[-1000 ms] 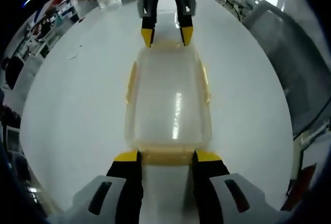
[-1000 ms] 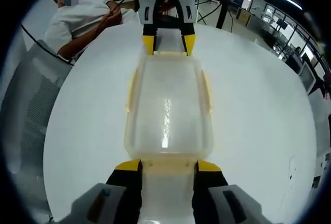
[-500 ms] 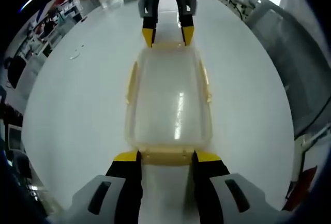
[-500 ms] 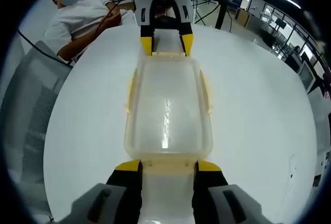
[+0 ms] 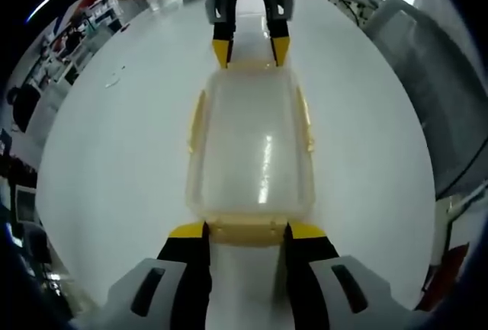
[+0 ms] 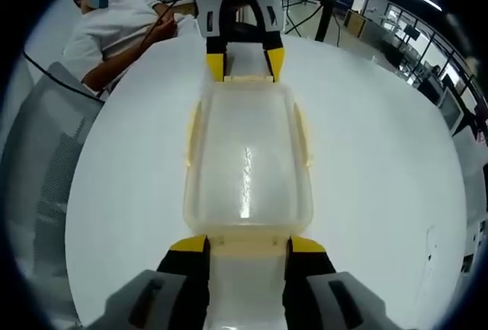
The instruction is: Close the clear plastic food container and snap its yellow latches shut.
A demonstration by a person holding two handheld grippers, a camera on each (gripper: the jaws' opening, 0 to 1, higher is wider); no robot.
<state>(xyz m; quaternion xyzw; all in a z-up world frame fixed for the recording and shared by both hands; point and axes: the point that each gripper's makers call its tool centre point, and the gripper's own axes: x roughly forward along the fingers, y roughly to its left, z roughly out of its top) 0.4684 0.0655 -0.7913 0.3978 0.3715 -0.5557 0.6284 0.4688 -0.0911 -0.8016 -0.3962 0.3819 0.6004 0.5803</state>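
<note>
Container (image 5: 252,151) of clear, slightly frosted plastic lies lengthwise between my 2 grippers on the white table (image 5: 114,162), its lid down on top and catching a bright streak of glare along the middle. It is a rounded rectangle with soft corners. Yellow latches (image 5: 196,120) sit on all 4 edges: thin, curved tabs along the 2 long sides, and a flat yellow strip at each short end.

In the left gripper view, my left gripper (image 5: 245,231) stands open, its yellow-tipped black jaws spread either side of the near end latch (image 5: 245,230), with the tips just beside the container's corners; I cannot tell whether they touch it. At the far end, my right gripper (image 5: 251,49) is open in the same way, its tips flanking the other end latch.

The right gripper view mirrors this: my right gripper (image 6: 247,244) straddles its near latch (image 6: 248,244), and the left gripper (image 6: 245,63) brackets the far end of the container (image 6: 248,158).

The table (image 6: 381,162) is smooth, round and glossy. A grey mesh chair back (image 6: 42,170) stands beside it, and a person in a white shirt (image 6: 118,29) sits past the far edge.
</note>
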